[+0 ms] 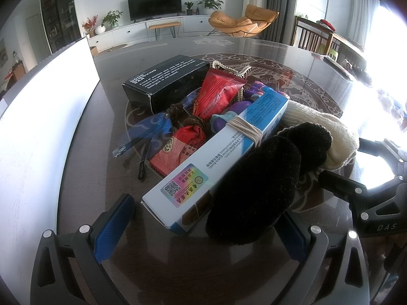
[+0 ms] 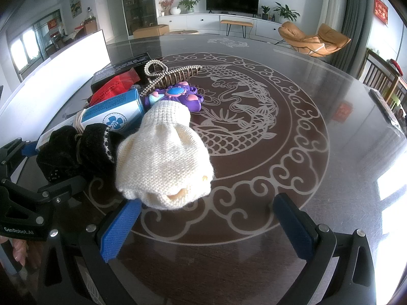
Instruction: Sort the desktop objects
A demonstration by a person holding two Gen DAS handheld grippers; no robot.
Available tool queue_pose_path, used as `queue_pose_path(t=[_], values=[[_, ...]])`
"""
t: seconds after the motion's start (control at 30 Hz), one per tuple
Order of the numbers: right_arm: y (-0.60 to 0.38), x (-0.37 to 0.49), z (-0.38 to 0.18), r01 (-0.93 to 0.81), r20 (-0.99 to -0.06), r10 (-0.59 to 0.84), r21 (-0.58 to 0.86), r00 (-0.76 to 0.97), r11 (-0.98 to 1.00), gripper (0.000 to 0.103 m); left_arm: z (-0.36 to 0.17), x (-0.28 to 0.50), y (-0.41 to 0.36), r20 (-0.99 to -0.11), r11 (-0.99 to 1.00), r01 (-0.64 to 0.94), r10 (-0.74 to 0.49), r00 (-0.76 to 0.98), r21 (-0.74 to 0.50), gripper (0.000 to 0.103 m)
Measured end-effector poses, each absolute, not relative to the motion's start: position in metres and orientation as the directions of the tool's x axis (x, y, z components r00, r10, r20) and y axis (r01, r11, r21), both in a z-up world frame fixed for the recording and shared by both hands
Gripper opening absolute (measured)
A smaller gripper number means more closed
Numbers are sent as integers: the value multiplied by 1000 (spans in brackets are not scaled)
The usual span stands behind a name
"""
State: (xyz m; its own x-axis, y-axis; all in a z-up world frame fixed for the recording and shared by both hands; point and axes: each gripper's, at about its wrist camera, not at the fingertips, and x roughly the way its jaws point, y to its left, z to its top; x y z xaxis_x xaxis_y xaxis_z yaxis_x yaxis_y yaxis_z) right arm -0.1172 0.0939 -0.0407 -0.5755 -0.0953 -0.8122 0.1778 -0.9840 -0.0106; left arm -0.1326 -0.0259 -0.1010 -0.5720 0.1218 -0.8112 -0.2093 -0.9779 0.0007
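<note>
A pile of objects lies on the dark glass table [image 2: 254,152]. In the left wrist view my left gripper [image 1: 203,231] is open, with the near end of a white-and-blue box [image 1: 203,157] and a black velvet scrunchie [image 1: 257,185] just ahead of its fingers. Behind them are red snack packets [image 1: 218,94], blue glasses [image 1: 145,132], a purple toy [image 1: 239,109], a pearl hair claw [image 1: 229,70] and a black box [image 1: 165,81]. My right gripper [image 2: 207,228] is open too, with a cream knitted piece [image 2: 165,157] lying right in front of it, nearer its left finger.
A tall white panel [image 1: 45,117] stands along the table's left side. The right half of the table [image 2: 330,127] shows a fish pattern and a dark remote-like item [image 2: 381,101] near its far right edge. Chairs stand beyond that edge.
</note>
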Motion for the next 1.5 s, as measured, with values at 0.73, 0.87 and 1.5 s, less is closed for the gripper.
queue_pose_path(t=[0.73,0.87,1.5], values=[[94,-118,-41,177,-812,-95,-10,-576,-984,103,-101,-132,-26,-811,-978,-210,123,-572,1,103],[94,-118,-41,177,-812,-95,-10,-576,-984,103,-101,-132,-26,-811,-978,-210,123,-572,0,103],[93,-118,-41,176,-812,-95,-9,-576,-984,103,-95,-107,-55,-794,-991,-105,128,-594,-81,103]])
